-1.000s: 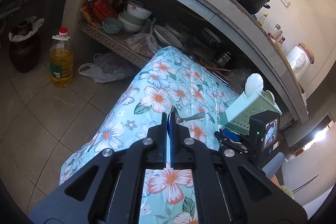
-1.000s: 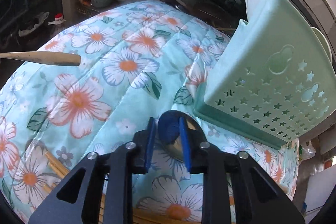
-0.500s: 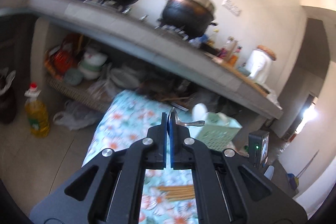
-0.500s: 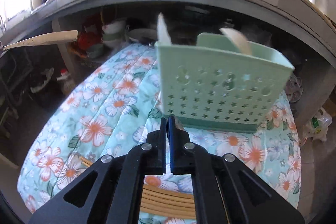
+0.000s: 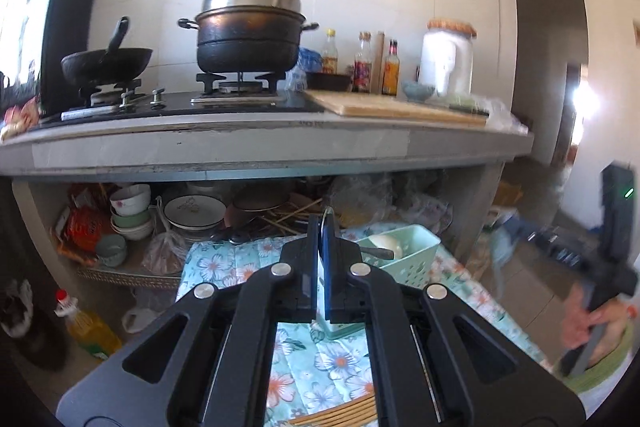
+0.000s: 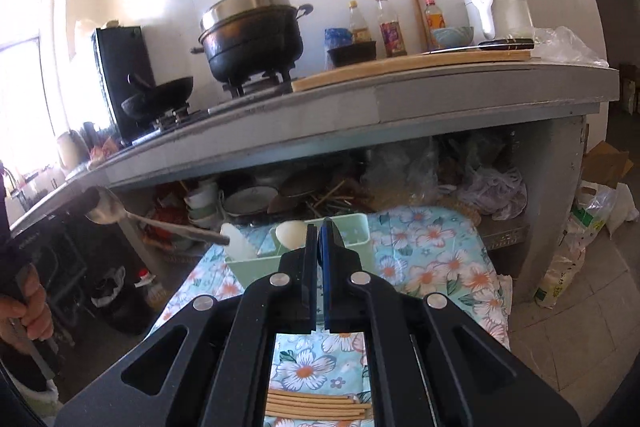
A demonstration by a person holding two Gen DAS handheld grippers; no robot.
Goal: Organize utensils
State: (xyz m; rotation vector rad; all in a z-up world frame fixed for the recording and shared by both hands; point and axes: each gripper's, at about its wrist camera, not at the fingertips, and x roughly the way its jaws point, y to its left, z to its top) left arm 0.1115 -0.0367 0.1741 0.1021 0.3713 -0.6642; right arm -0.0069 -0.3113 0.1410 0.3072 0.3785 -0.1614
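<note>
My left gripper (image 5: 321, 227) is shut on a metal spoon; its handle (image 5: 376, 252) sticks out to the right. In the right wrist view the spoon (image 6: 132, 217) hangs in the air at the left, bowl up. The green utensil basket (image 5: 404, 259) stands on the floral cloth (image 5: 320, 359) with white spoons in it; it also shows in the right wrist view (image 6: 352, 227). My right gripper (image 6: 319, 231) is shut and empty, raised above the cloth. A bundle of chopsticks (image 6: 316, 405) lies on the cloth below it.
A kitchen counter (image 5: 260, 143) with a stove, a pot (image 5: 248, 35), a wok, bottles and a cutting board runs across behind. Bowls and plates (image 5: 192, 211) fill the shelf under it. An oil bottle (image 5: 88, 331) stands on the floor at the left.
Both grippers have risen and tilted up, away from the cloth. The right gripper closed from open and left the blue-handled spoon behind. The left still holds the metal spoon.
</note>
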